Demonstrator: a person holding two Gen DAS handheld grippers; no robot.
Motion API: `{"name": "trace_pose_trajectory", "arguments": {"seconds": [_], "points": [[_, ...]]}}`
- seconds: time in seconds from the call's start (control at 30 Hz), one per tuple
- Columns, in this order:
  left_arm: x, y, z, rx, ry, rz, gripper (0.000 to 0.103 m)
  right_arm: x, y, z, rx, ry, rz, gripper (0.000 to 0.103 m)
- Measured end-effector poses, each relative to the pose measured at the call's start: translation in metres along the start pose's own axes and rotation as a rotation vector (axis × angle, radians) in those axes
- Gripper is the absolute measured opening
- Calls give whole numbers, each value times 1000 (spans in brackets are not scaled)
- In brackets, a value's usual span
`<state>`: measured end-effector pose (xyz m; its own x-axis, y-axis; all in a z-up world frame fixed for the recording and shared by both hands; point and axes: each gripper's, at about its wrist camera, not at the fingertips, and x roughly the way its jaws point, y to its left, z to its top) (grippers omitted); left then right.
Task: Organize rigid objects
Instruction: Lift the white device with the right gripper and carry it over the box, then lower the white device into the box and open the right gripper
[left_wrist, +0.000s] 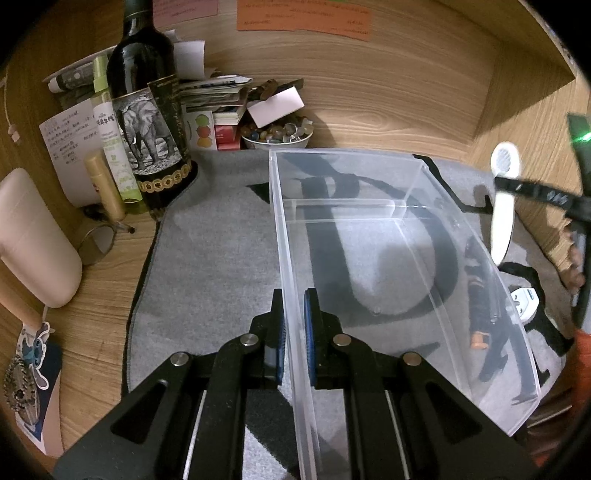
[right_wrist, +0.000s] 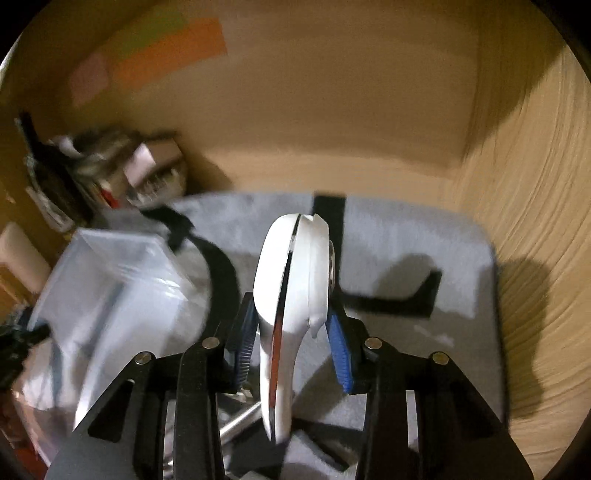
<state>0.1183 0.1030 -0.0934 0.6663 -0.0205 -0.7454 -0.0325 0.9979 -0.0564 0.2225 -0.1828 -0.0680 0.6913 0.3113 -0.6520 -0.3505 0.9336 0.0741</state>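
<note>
A clear plastic bin (left_wrist: 369, 236) stands on a grey mat (left_wrist: 214, 258). My left gripper (left_wrist: 294, 325) is shut on the bin's near left wall, one pad on each side. My right gripper (right_wrist: 291, 332) is shut on a white handheld tool (right_wrist: 291, 288) and holds it above the mat, right of the bin (right_wrist: 110, 280). In the left wrist view the tool (left_wrist: 503, 206) hangs in the air beyond the bin's right wall. A dark action figure (left_wrist: 491, 317) lies on the mat behind that wall.
A wine bottle (left_wrist: 147, 122), a green spray bottle (left_wrist: 110, 136), a bowl of small stones (left_wrist: 277, 133), and stacked papers (left_wrist: 218, 96) crowd the back left. A white plug (left_wrist: 524, 302) lies at the right. Wooden walls (right_wrist: 524, 258) enclose the desk.
</note>
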Motion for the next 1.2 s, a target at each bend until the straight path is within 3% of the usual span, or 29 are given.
{"name": "trace_pose_trajectory", "arguments": {"seconds": [0.27, 0.5, 0.77, 1.2], "points": [[-1, -1, -1, 3, -9, 0, 9, -61, 41, 24, -69, -153, 79, 33], [-1, -1, -1, 1, -7, -3, 9, -70, 88, 30, -140, -171, 202, 33], [-1, -1, -3, 9, -7, -8, 9, -20, 132, 15, -208, -31, 276, 33], [-2, 1, -7, 10, -12, -27, 9, 38, 163, -7, -281, 196, 288, 33]]}}
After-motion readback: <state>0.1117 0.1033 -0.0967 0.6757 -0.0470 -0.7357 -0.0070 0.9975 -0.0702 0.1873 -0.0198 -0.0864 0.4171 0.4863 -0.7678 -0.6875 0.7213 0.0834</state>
